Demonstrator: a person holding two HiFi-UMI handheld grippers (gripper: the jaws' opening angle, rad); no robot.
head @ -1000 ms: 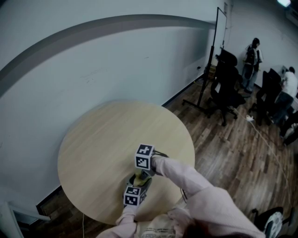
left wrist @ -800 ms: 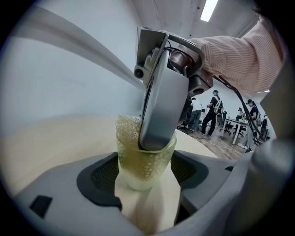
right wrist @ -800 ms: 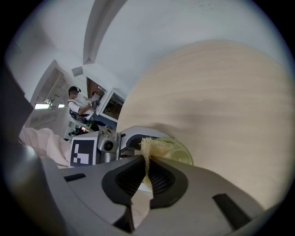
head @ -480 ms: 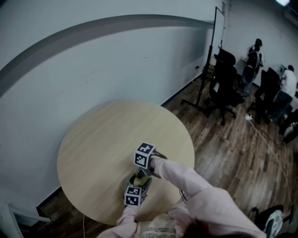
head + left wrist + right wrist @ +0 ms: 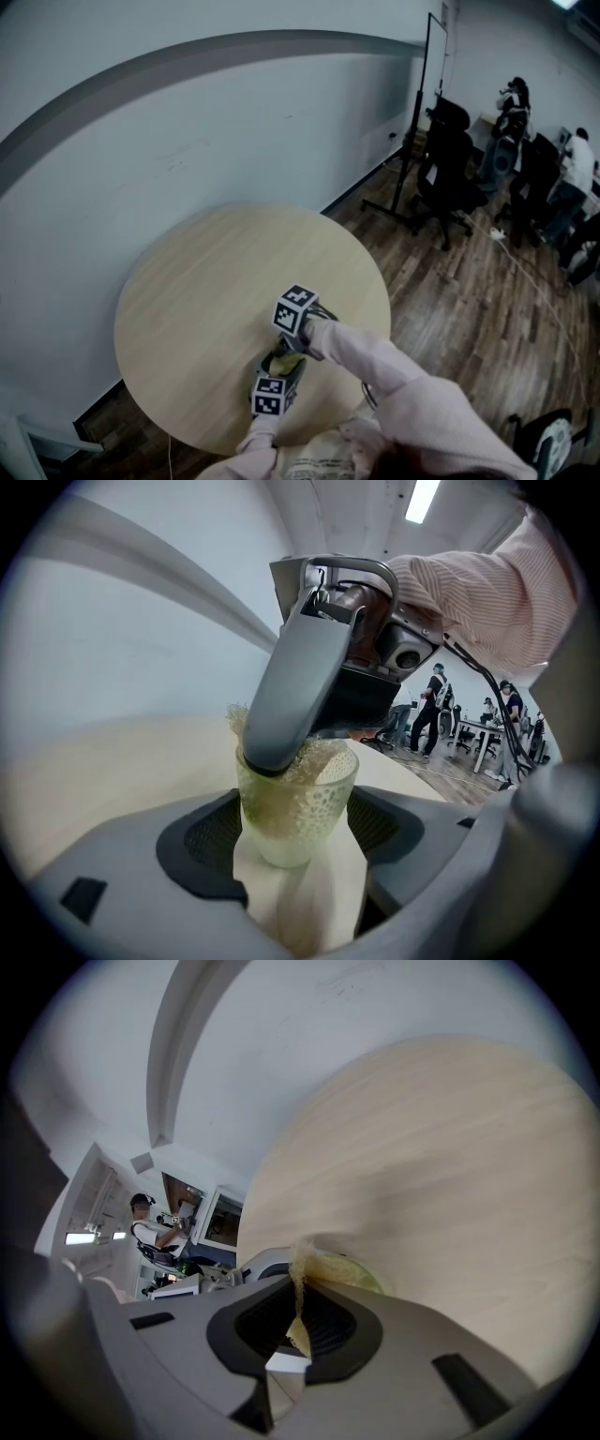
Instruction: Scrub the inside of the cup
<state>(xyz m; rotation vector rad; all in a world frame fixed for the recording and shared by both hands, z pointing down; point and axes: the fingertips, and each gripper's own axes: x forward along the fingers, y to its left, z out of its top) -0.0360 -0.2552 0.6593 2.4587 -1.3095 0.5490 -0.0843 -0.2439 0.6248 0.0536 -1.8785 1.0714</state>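
A pale green, bumpy translucent cup (image 5: 298, 808) stands near the front edge of the round wooden table (image 5: 216, 281). My left gripper (image 5: 292, 829) is shut on the cup's sides, one pad on each side. My right gripper (image 5: 267, 757) reaches down from above into the cup's mouth and is shut on a thin yellowish sponge (image 5: 323, 757). In the right gripper view the sponge (image 5: 300, 1288) sticks out between the closed jaws of the right gripper (image 5: 295, 1321), with the cup's rim (image 5: 361, 1279) just beyond. In the head view both grippers crowd over the cup (image 5: 284, 361), which they largely hide.
The table's near edge lies right behind the grippers. A grey wall runs behind the table. At the back right, on the wooden floor, are black office chairs (image 5: 450, 178), a tall stand (image 5: 412, 122) and people at desks (image 5: 577, 169).
The right gripper's marker cube has turned and shifted slightly over the cup. The left gripper and the cup have stayed put. People in the background have moved.
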